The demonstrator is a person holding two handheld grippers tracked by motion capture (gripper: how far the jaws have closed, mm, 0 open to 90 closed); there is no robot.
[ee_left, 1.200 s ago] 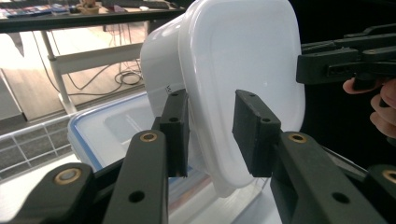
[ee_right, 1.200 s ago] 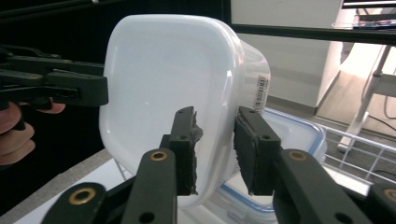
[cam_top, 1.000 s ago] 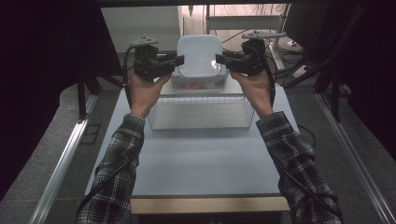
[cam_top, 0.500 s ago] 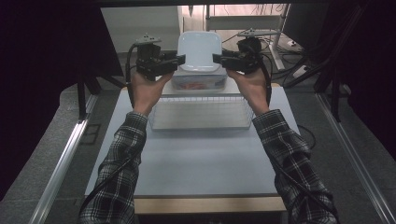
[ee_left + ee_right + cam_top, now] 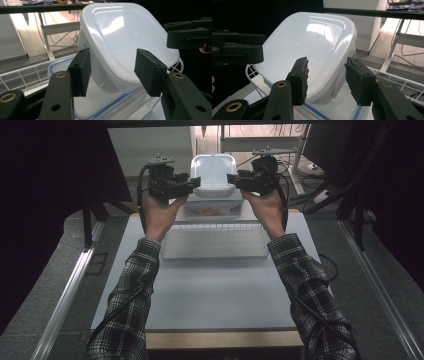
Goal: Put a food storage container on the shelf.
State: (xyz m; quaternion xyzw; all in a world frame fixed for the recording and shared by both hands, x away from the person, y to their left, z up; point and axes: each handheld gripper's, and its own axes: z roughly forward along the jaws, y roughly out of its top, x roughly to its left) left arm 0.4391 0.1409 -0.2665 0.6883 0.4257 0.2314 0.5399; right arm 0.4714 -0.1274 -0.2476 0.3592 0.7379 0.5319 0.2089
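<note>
Partly hidden: lower container (image 5: 105, 107) under tub (image 5: 125, 42).

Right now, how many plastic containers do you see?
2: an upturned white container between the two grippers, resting on a blue-rimmed lidded container beneath it. More may be hidden.

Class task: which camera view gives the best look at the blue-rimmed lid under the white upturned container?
The left gripper view: the blue-rimmed lid lies close below the white container. The right gripper view shows short stretches of its blue edge; the high view shows the stack small and distant.
</note>
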